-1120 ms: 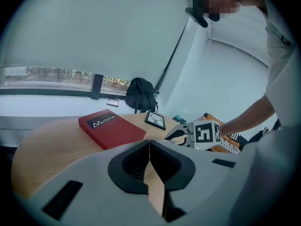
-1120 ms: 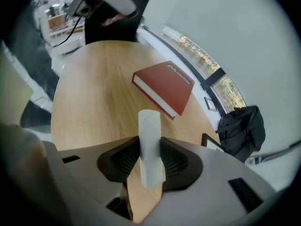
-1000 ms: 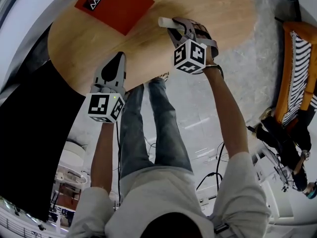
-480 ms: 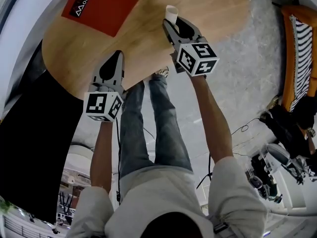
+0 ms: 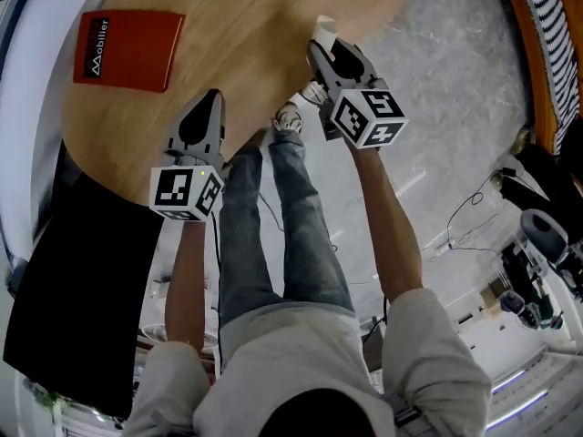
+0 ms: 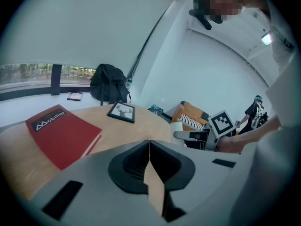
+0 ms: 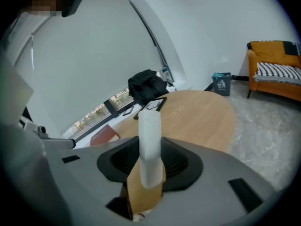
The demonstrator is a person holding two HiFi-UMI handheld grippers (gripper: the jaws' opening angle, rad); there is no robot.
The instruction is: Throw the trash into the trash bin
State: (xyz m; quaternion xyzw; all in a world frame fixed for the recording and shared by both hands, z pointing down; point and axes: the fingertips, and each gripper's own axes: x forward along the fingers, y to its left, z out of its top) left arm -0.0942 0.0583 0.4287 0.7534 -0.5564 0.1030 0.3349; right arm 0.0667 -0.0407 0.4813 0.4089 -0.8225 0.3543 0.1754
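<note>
A crumpled white paper cup (image 7: 149,145) sticks out upright from my right gripper (image 7: 149,163), which is shut on it. In the head view the white paper cup (image 5: 325,31) and right gripper (image 5: 326,49) hang past the round wooden table's (image 5: 246,25) right edge, over the grey floor. My left gripper (image 5: 210,100) hovers above the table's near edge. Its jaws (image 6: 149,149) meet with nothing between them. Across the room a small dark bin (image 7: 221,84) stands on the floor against the wall.
A red book (image 5: 127,48) lies on the table's left part and a framed picture (image 6: 121,112) at its far side, next to a black backpack (image 7: 146,86). An orange armchair (image 7: 275,69) with a striped cushion stands to the right. The person's legs and shoes (image 5: 290,116) are below the grippers.
My right gripper has rolled, so the cup now points away instead of leftward, and it has moved off the table's right edge. My left gripper has shifted along the table's near edge.
</note>
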